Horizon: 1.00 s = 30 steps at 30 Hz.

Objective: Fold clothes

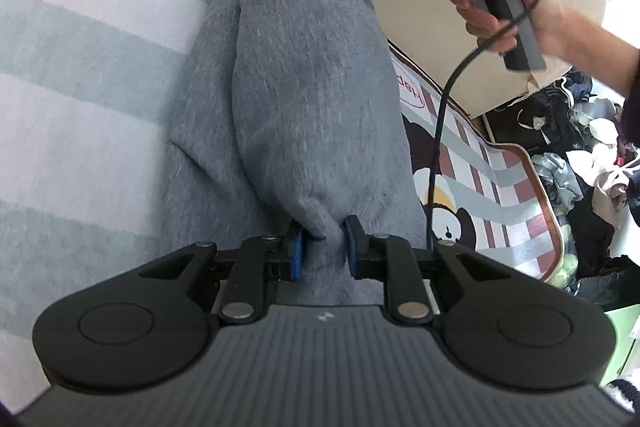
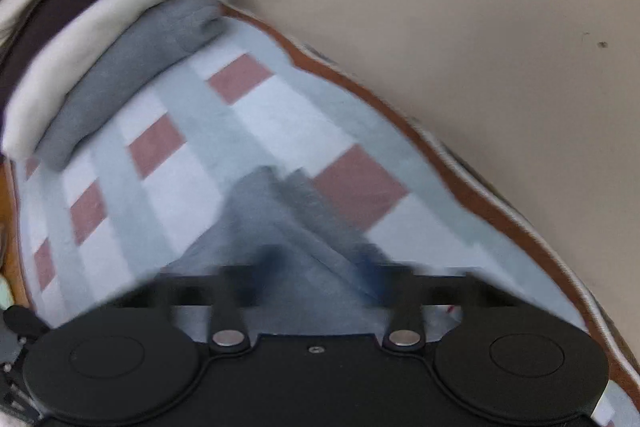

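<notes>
Left tool (image 1: 323,247) pinches a bunched fold of the grey garment (image 1: 304,99) between its blue pads, nearly closed on the cloth. The right tool (image 2: 320,263), blurred low in its own view, hangs over the garment's far end; whether it grips cloth cannot be told. The garment lies on a checked mat (image 1: 88,75), in the middle of the left view, already doubled into a narrow strip. A stack of folded clothes (image 2: 92,39) sits at upper left of the right view, so several pieces look done; this one probably needs another fold. Its long axis runs from the left tool up the frame.
</notes>
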{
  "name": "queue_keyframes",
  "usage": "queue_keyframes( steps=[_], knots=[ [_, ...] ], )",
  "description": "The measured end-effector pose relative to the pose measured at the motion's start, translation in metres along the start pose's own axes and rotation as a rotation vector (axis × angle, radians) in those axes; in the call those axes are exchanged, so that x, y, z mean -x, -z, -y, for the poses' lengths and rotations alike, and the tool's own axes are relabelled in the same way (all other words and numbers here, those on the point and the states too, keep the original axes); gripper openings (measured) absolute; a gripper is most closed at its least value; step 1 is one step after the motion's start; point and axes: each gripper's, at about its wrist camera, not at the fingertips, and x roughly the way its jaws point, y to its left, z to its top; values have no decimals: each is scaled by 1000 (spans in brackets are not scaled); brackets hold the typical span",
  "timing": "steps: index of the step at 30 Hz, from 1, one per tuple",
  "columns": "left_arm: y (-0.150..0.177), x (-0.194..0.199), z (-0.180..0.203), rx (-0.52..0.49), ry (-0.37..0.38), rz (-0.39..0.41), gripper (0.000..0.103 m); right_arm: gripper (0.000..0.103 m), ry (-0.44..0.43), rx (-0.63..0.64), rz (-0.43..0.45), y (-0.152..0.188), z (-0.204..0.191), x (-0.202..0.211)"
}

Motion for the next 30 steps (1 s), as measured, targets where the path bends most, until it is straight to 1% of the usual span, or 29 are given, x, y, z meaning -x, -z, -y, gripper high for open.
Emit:
queue_keyframes(
  steps=[2, 5, 7, 8, 9, 12, 14, 16, 18, 19, 21, 22, 23, 24, 25, 26, 27, 28, 30],
  knots=[
    [1, 0, 1, -7, -10, -2, 19, 9, 97, 148, 33, 8, -31, 3],
    [3, -1, 4, -19, -27, -1, 19, 5, 215, 249, 64, 15, -59, 7],
    [3, 2, 4, -23, -23, 12, 19, 4, 356, 327, 98, 15, -65, 9],
    [2, 5, 5, -31, -20, 20, 19, 2, 414, 333, 101, 13, -60, 11],
    [2, 7, 7, -49, -16, 29, 19, 2, 448, 315, 86, 11, -52, 11],
    [6, 16, 22, -159, 2, 68, 19, 2, 531, 232, 97, 12, -33, 16],
    [7, 17, 27, -201, -7, 73, 18, 2, 541, 138, 146, 18, -26, 21],
    [7, 14, 27, -205, -44, 52, 18, 2, 549, 46, 195, 24, -20, 26],
    [6, 11, 22, -197, -115, 33, 19, 3, 552, -34, 235, 30, -17, 26],
    [5, 10, 18, -174, -138, 26, 20, 4, 547, -83, 249, 33, -15, 27],
    [1, 11, 3, -85, -159, 12, 23, 4, 540, -183, 277, 40, -11, 28],
    [1, 14, -5, -37, -159, 10, 24, 9, 552, -238, 294, 45, -11, 32],
    [1, 17, -11, 0, -155, 14, 24, 22, 564, -292, 311, 49, -10, 36],
    [1, 20, -17, 36, -150, 17, 24, 31, 573, -347, 327, 55, -9, 41],
    [1, 24, -20, 52, -146, 27, 24, 40, 573, -406, 337, 63, -6, 48],
    [2, 27, -22, 53, -133, 40, 24, 42, 552, -463, 351, 73, -3, 55],
    [1, 30, -23, 64, -100, 45, 23, 43, 428, -514, 386, 89, 1, 61],
    [-1, 30, -25, 85, -66, 49, 22, 49, 305, -563, 415, 106, 5, 66],
    [-4, 29, -27, 125, -17, 64, 25, 49, 96, -643, 419, 138, 8, 63]
  ],
)
